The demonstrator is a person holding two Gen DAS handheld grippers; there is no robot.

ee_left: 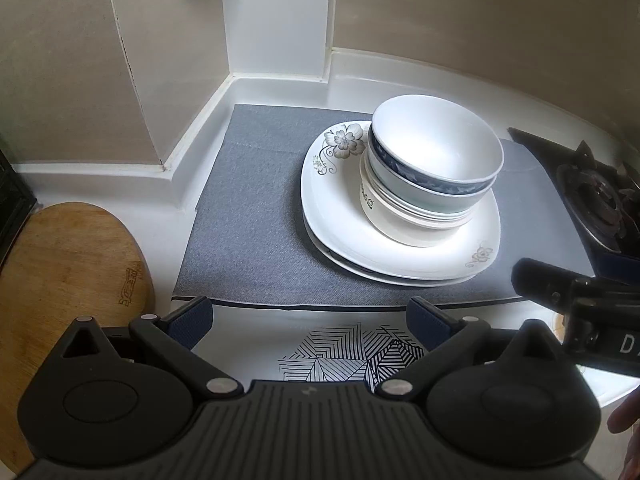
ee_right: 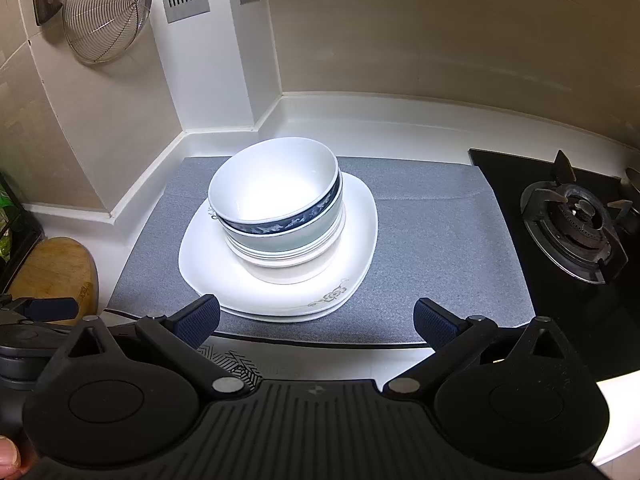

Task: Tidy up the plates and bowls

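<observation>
A stack of bowls (ee_left: pixel 432 176) stands on stacked white square plates (ee_left: pixel 340 204) with flower prints, on a grey mat (ee_left: pixel 248 216). The top bowl has a dark blue band and leans a little. The same bowl stack (ee_right: pixel 280 208) and plates (ee_right: pixel 360 232) show in the right wrist view on the mat (ee_right: pixel 440 248). My left gripper (ee_left: pixel 310 314) is open and empty, held near the mat's front edge. My right gripper (ee_right: pixel 316 318) is open and empty, just in front of the plates. The right gripper's body also shows in the left wrist view (ee_left: pixel 580 300).
A gas stove (ee_right: pixel 576 220) sits right of the mat. A wooden cutting board (ee_left: pixel 68 276) lies at the left. A white surface with a black line pattern (ee_left: pixel 352 352) lies under the left gripper. A wire strainer (ee_right: pixel 106 12) hangs on the wall.
</observation>
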